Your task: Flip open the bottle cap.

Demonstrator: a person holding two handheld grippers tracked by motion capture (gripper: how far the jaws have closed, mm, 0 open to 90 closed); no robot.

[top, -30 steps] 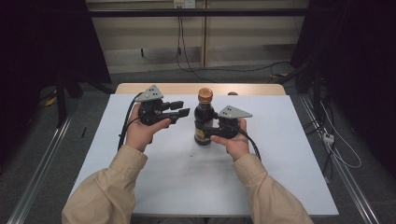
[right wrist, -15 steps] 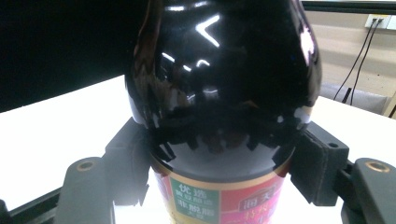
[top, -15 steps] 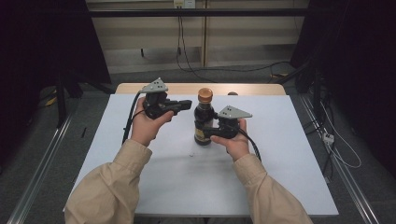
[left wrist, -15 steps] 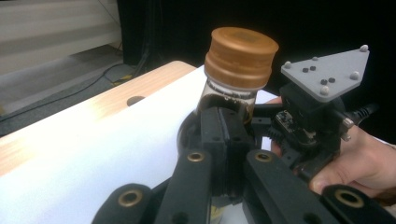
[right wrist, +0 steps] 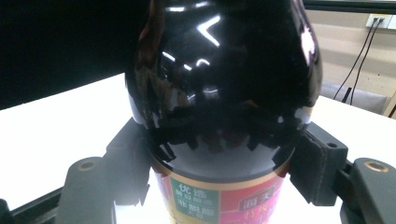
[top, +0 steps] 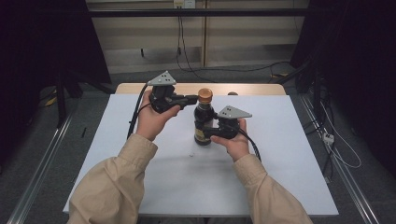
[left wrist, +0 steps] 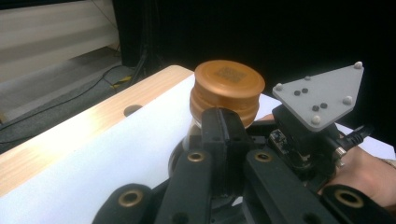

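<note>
Jaws of the right gripper (top: 211, 133) clamp the belly of a dark glass bottle (top: 203, 120), one pad pressed on each flank just above its red and green label (right wrist: 219, 198), as the right gripper view shows. Jaws of the left gripper (top: 194, 98) stand closed tight together at the bottle's copper-coloured cap (top: 205, 95), tips at the cap's lower rim; whether they pinch the cap or merely rest against it cannot be told from the left gripper view, where the joined tips rise in front of the cap (left wrist: 227, 88). These jaws have just been closing.

Upright on the white counter (top: 280, 177), the bottle stands near the middle of its far half, closer to the far edge than to the near one and well apart from both side edges. Beyond the white sheet a strip of bare wood (top: 252, 88) runs along the far edge.

Both of the person's hands come in from the near edge in tan sleeves (top: 112, 186), the left hand (top: 152, 119) raised to cap height, the right hand (top: 233, 140) low beside the bottle's base. A black cable (top: 133, 112) trails from the left gripper toward the near-left.
</note>
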